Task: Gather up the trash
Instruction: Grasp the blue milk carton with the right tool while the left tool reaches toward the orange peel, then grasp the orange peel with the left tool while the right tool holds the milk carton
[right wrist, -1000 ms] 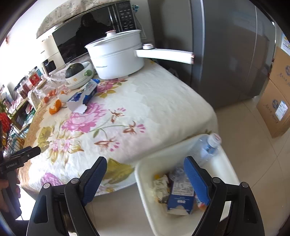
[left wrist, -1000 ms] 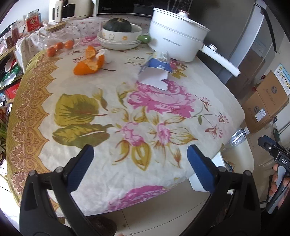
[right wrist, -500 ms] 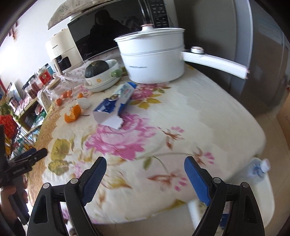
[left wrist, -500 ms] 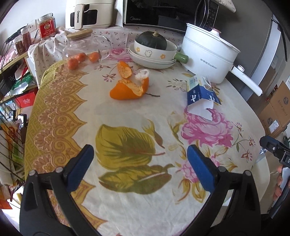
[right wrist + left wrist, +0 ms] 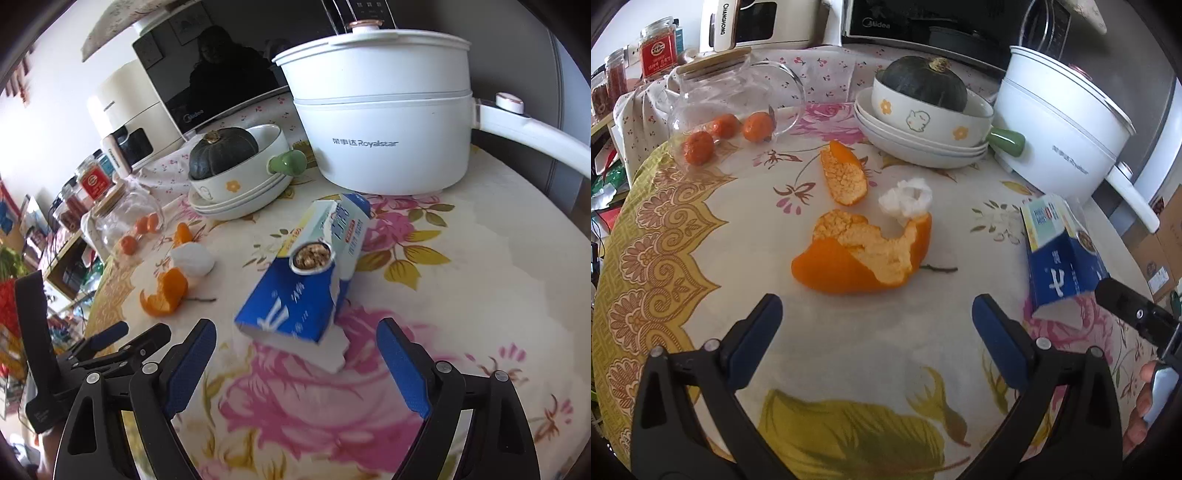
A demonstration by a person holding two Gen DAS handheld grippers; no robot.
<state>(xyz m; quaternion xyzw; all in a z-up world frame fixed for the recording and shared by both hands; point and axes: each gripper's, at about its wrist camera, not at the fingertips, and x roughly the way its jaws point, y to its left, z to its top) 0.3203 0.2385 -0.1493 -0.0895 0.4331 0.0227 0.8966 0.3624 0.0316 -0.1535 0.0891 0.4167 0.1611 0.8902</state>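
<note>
Both tools gaped empty: the left tool point(image 5: 873, 319) faced the peel point(image 5: 862, 264), the right tool point(image 5: 295, 347) the carton point(image 5: 306, 277). Each should straddle its piece squarely, low against the bench point(image 5: 480, 295), before closing.

There are two pieces of orange peel: a big one point(image 5: 860, 264) and a small one point(image 5: 844, 173) just behind it. One white tissue ball point(image 5: 907, 201) sits beside the big peel. One torn blue box point(image 5: 306, 280) lies to the right of the peel. Three little oranges point(image 5: 726, 134) sit by one glass jar point(image 5: 716, 92), left of the peel. Behind are one white pot point(image 5: 1060, 136), one dark pumpkin point(image 5: 923, 83) in one bowl point(image 5: 923, 118), and three stacked plates point(image 5: 916, 146).
</note>
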